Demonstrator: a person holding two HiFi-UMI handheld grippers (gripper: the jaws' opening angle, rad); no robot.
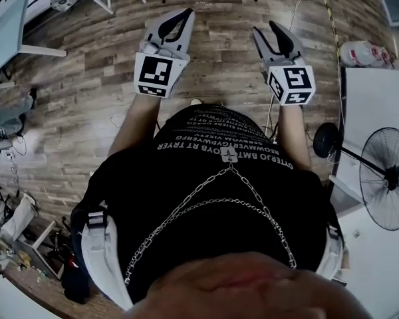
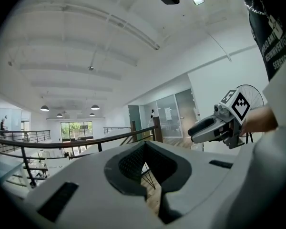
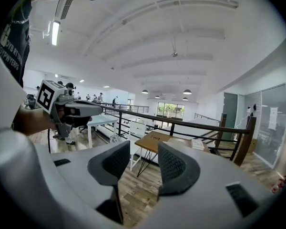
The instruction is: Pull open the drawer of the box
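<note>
Box and drawer are not showing in any view, so I cannot place them. The person is standing on a wooden floor (image 1: 80,111), holding both grippers out ahead of the body, well apart from each other and pointing into the open room.

Step in hand, as I am judging it: nothing is under way yet, and the work now is finding the box and coming up to it.
- Doing it well is meaning getting the drawer front into the head view first, then squaring up to it.
- The gripper should be going on along the line the drawer runs.
- It should be closing fully on the handle before any pull, then drawing straight back and level, slowly, so the box is not dragging along.
- The free gripper could be steadying the box.
- A standing fan (image 1: 389,178) is sitting at the person's right and is worth minding when turning.

Left gripper (image 2: 143,147): jaw tips are meeting, leaving only the curved hollow behind them, and floor is showing through it. It is holding nothing.

Right gripper (image 3: 144,163): jaws are standing moderately apart, with a clear gap between the ribbed pads (image 3: 178,168). It is gripping and touching nothing. A small wooden table (image 3: 155,140) and a dark railing (image 3: 190,124) are showing far beyond the gap. Already parted, this one is looking the readier for the handle
</note>
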